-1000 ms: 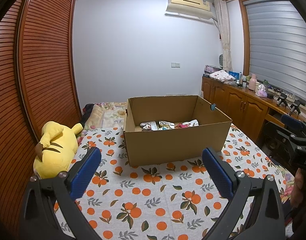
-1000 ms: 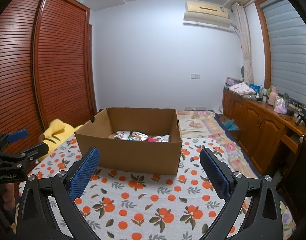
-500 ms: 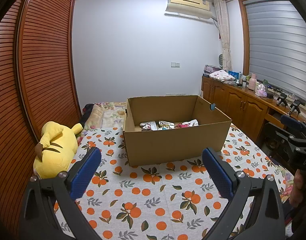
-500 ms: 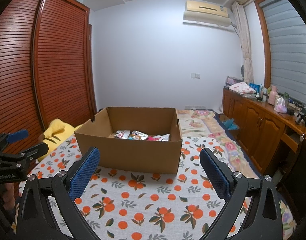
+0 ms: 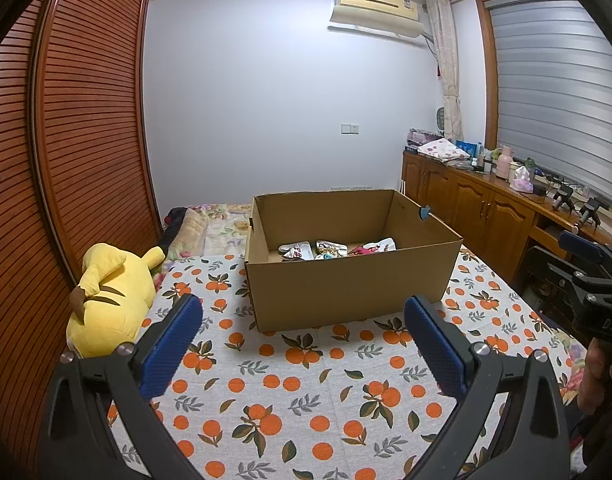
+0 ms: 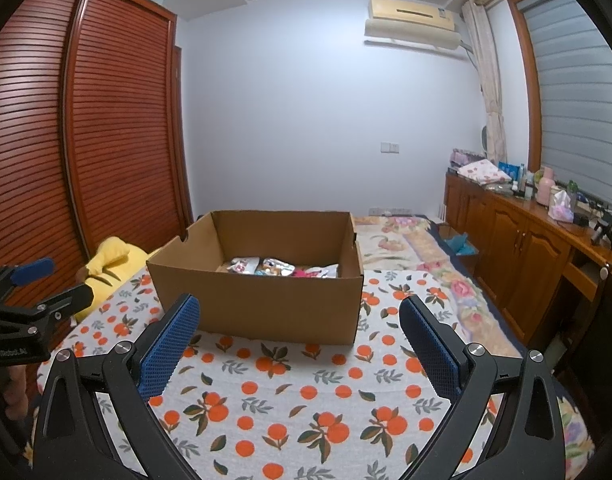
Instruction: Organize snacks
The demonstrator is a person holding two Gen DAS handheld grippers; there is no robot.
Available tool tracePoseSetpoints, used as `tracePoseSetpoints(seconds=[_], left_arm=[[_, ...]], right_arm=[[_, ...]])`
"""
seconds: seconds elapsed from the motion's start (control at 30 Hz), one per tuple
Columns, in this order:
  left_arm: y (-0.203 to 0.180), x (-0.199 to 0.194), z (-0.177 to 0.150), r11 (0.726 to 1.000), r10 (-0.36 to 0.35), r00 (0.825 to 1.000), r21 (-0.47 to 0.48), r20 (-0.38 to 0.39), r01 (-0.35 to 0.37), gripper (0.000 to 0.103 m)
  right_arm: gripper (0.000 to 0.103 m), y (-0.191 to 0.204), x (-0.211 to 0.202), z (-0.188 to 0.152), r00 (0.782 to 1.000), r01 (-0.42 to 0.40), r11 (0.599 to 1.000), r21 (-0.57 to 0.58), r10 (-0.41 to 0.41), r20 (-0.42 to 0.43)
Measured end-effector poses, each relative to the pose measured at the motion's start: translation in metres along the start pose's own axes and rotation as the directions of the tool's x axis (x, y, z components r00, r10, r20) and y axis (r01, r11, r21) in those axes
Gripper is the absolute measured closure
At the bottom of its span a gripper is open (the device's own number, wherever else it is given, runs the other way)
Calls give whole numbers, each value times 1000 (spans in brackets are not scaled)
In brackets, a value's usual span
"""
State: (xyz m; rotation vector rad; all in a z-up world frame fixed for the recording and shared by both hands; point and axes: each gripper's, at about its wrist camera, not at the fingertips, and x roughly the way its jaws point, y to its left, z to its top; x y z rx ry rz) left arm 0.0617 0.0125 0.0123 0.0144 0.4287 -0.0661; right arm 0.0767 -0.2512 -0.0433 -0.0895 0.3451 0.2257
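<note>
— Why do we hold both grippers short of the cardboard box [image 5: 346, 284]?
— Left gripper [image 5: 301, 336] and right gripper [image 6: 297, 336] gape empty; the snack packets [image 5: 334, 249] lie inside, so we judge we reach in next.

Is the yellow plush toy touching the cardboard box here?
Apart. The left wrist view shows orange-print cloth between the yellow plush toy and the cardboard box.

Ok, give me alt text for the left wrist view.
An open cardboard box holding snack packets sits on an orange-print bedspread, beyond the open, empty left gripper. A yellow plush toy lies left.
</note>
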Motion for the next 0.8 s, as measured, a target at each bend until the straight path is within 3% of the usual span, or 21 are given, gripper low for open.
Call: tracePoseSetpoints(seconds=[0.8], left_arm=[[-2,0,-2,1000,-2,1000,-2,-2,2,1]], right_arm=[[1,-1,2,-1,1000,7,1000,3,-7,-3]])
